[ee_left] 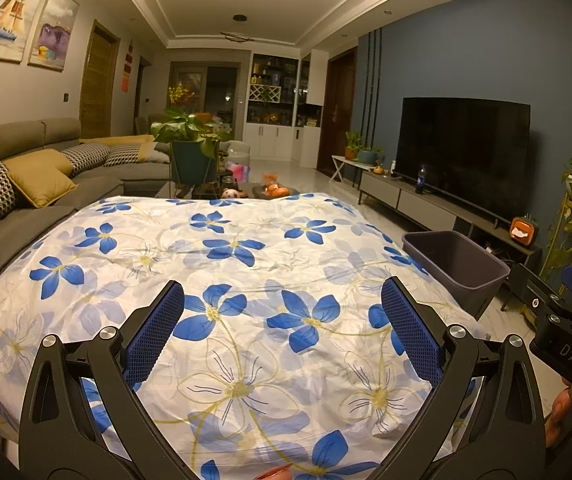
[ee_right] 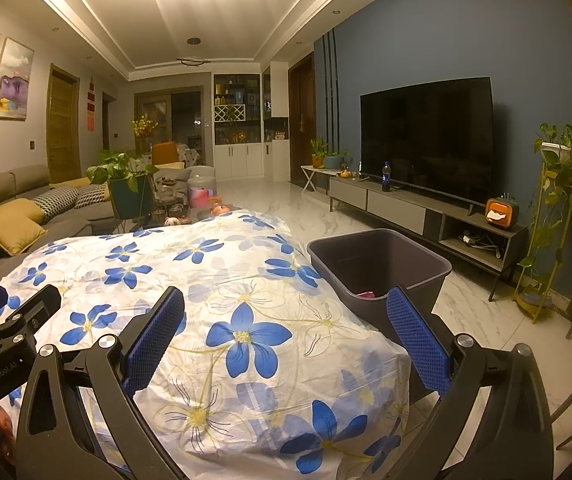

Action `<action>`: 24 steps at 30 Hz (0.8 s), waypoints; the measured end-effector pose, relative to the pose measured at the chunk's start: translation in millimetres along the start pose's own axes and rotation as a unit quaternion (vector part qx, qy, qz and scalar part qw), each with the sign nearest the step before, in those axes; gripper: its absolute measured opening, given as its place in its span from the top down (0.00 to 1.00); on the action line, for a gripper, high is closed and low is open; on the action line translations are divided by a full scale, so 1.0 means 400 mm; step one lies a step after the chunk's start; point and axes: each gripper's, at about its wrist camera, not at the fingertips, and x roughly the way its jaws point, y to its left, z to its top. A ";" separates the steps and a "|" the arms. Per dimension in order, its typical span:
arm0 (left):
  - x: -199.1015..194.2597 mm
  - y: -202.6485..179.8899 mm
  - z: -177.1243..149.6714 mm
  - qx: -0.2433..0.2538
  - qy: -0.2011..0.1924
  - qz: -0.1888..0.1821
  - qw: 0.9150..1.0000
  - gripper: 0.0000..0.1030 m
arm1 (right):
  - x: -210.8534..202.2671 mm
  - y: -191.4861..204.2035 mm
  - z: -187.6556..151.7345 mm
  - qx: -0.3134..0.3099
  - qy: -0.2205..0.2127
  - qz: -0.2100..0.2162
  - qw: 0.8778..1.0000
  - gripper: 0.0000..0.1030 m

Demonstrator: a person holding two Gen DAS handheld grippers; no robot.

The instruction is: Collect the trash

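Trash bin (ee_right: 378, 268), a dark rectangular tub, stands on the marble floor (ee_right: 318, 208) just beside the right edge of the cloth-covered surface (ee_right: 214, 280); inside it a small pink scrap (ee_right: 366, 294) shows near the front wall, too small to identify, and partly hidden by a blue pad; in the left wrist view the bin (ee_left: 456, 266) sits at the far right, its interior dark and its contents not visible. The cloth is white with blue flowers, wrinkled, with nothing lying on it that can be made out. The right tongs (ee_right: 286, 312) hang spread wide over the cloth's near corner, gripping nothing; the left tongs (ee_left: 282, 308) are likewise spread wide above the cloth, empty. Each view catches the other tool only at its edge, cut off. A fingertip (ee_left: 562, 404) shows blurred at the right edge of the left view. Beyond lie a grey sofa (ee_left: 26, 184), a television (ee_right: 426, 136) and a low console (ee_right: 426, 212); items on the far coffee table are too small to name.
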 end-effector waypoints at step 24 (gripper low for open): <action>-0.003 0.007 -0.001 0.000 -0.001 0.004 1.000 0.06 | 0.001 0.008 0.006 0.001 0.000 0.003 1.000 0.05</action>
